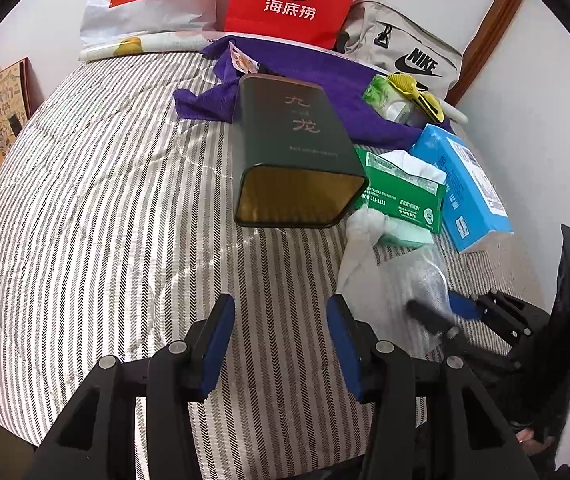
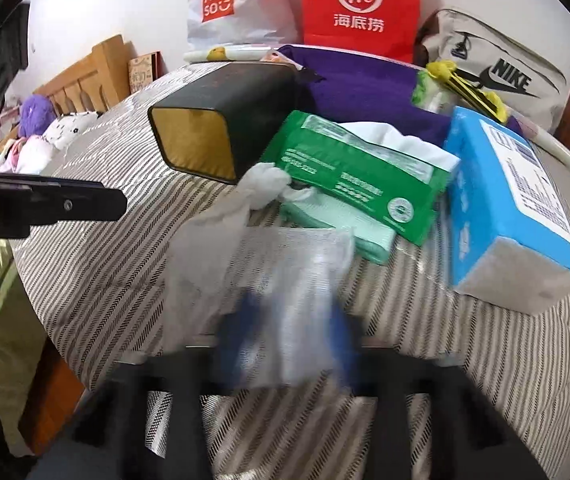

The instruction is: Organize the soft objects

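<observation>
We see thin clear plastic bag (image 2: 285, 300) on striped bed (image 1: 105, 200), toward its right edge, just in front of green tissue pack (image 2: 357, 180) and open dark tin (image 1: 293, 152).
Right hand-held gripper (image 2: 293, 340) blurred, jaws nearly together, bag film between pads: we judge it pinching bag.
Left hand-held gripper (image 1: 277, 340) half spread, nothing between pads, over bare bed beside bag.
Bag likely feather-light, limp, slippery, crumples easily.
We'd pinch bunched fold, not single layer, firmly; it may slide out.
</observation>
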A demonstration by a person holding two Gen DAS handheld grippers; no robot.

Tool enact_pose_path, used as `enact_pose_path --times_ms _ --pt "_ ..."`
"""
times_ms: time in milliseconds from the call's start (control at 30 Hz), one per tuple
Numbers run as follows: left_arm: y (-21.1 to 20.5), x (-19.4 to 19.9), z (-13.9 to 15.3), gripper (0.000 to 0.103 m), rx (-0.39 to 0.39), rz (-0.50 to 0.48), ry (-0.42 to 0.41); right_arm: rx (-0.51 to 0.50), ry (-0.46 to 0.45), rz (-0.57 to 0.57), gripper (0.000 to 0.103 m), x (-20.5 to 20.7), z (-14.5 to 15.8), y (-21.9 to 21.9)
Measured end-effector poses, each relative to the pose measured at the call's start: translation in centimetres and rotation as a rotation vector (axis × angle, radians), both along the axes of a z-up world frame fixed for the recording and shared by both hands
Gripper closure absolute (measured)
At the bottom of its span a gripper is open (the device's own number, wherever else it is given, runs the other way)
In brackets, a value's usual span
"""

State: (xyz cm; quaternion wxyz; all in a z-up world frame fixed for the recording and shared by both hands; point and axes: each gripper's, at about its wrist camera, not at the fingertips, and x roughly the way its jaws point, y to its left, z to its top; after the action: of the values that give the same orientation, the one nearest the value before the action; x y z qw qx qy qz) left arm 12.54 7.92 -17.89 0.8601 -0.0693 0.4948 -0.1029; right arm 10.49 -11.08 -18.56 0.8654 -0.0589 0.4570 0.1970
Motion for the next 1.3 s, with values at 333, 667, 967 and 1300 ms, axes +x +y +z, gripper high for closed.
enact_pose_path --times_ms 333,667,967,1300 --pt "-1.9 -0.2 -0.2 0.057 0.024 -0.026 -0.001 0.083 -0.017 -0.009 0.096 -1.6 1.4 -3.4" --pt "-6.6 1.6 -1.6 0.057 0.094 -0.077 -0.037 0.062 -0.033 -0.124 0.096 -3.0 1.7 -9.1" --pt "-9.2 3.5 -2.4 0.057 0.195 -0.056 -0.11 0.105 0.039 -0.214 0.091 -1.9 0.1 -13.2" --pt "-7.9 2.8 -2.2 0.091 0.17 -0.049 -0.115 0.183 0.063 -0.197 0.035 -1.5 -0.2 -12.8"
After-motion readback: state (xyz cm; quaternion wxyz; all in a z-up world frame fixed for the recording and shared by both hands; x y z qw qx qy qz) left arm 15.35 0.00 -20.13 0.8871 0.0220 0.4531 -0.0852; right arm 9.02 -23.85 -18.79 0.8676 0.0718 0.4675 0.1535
